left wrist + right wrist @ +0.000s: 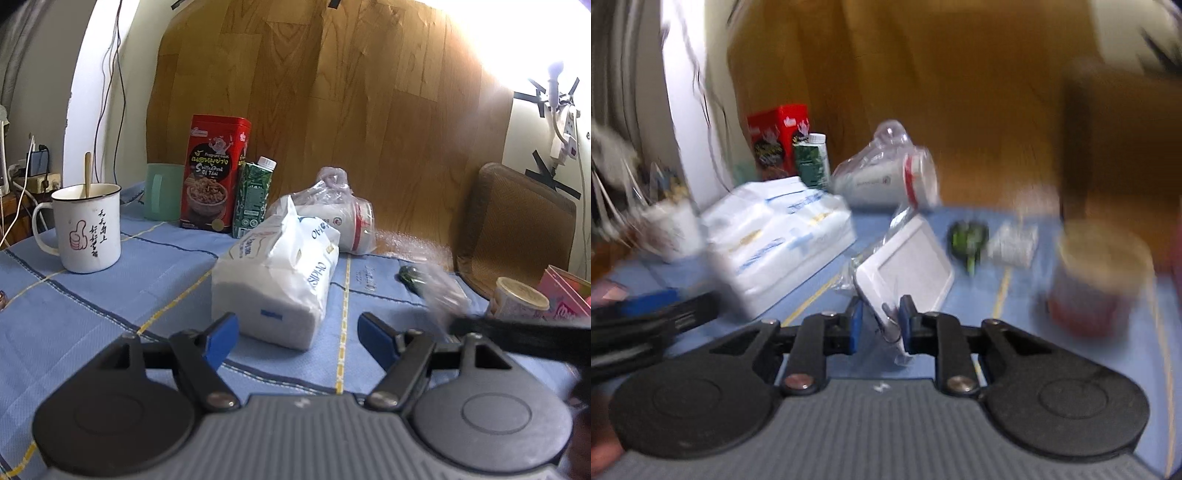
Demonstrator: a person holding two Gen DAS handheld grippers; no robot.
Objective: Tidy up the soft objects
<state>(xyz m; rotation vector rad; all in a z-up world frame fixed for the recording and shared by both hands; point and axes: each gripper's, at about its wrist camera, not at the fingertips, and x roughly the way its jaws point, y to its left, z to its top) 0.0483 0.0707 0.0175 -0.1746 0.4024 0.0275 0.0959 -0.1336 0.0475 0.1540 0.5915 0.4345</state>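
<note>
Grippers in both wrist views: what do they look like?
Both match. The left gripper and right gripper have blue finger pads on black linkage arms with silver pivot bolts, two round black discs, and a ribbed grey body with a small white mark.

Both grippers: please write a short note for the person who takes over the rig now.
Left gripper: open, empty, facing the white tissue pack on the blue cloth.
Right gripper: narrow around a flat white packet in clear wrap; the view is blurred, so the grip is uncertain.
Bagged cup lies behind the tissue pack.
Done: nothing visibly sorted.
Left: group the soft things.
</note>
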